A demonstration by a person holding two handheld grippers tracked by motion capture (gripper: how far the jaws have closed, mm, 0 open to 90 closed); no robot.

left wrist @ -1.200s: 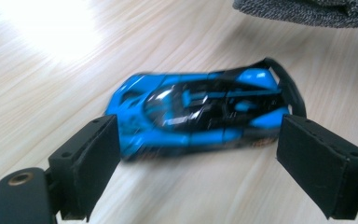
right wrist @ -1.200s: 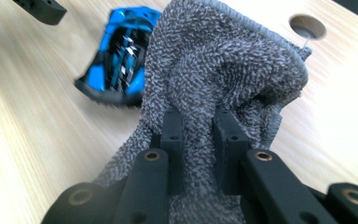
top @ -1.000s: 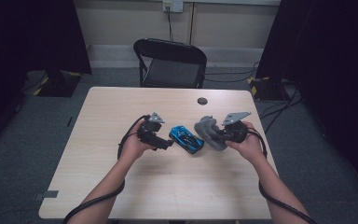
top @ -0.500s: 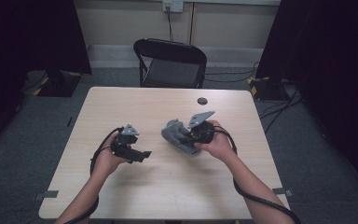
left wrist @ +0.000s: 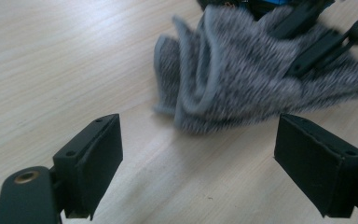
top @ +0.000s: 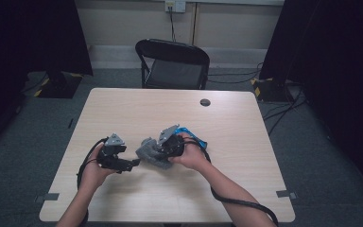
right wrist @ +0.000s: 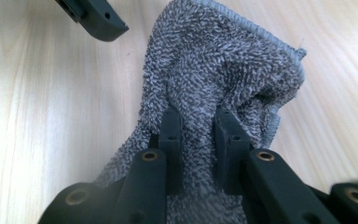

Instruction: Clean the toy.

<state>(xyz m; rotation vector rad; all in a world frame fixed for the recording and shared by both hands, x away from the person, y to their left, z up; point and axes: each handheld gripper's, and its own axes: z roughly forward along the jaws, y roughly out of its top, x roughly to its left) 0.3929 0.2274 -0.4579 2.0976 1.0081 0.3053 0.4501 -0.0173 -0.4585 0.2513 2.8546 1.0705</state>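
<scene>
A grey terry cloth point(top: 150, 152) lies bunched on the wooden table point(top: 137, 113), near its middle. My right gripper point(right wrist: 198, 135) is shut on a fold of the cloth point(right wrist: 214, 74), its jaws pinching the fabric between them. A blue object point(top: 193, 137) peeks out behind the right hand; I cannot tell what it is. My left gripper point(left wrist: 198, 154) is open, its jaws spread wide just short of the cloth's point(left wrist: 242, 79) near edge, touching nothing. In the high view the left gripper point(top: 133, 163) sits left of the cloth, the right gripper point(top: 160, 151) over it.
A small dark round disc point(top: 205, 102) rests near the table's far edge. A black folding chair point(top: 172, 64) stands behind the table. Cables point(top: 236, 201) trail from both grippers toward the near edge.
The right gripper has dragged the cloth left, off the blue object. The left gripper drew back toward the near left, then came right toward the cloth, open.
</scene>
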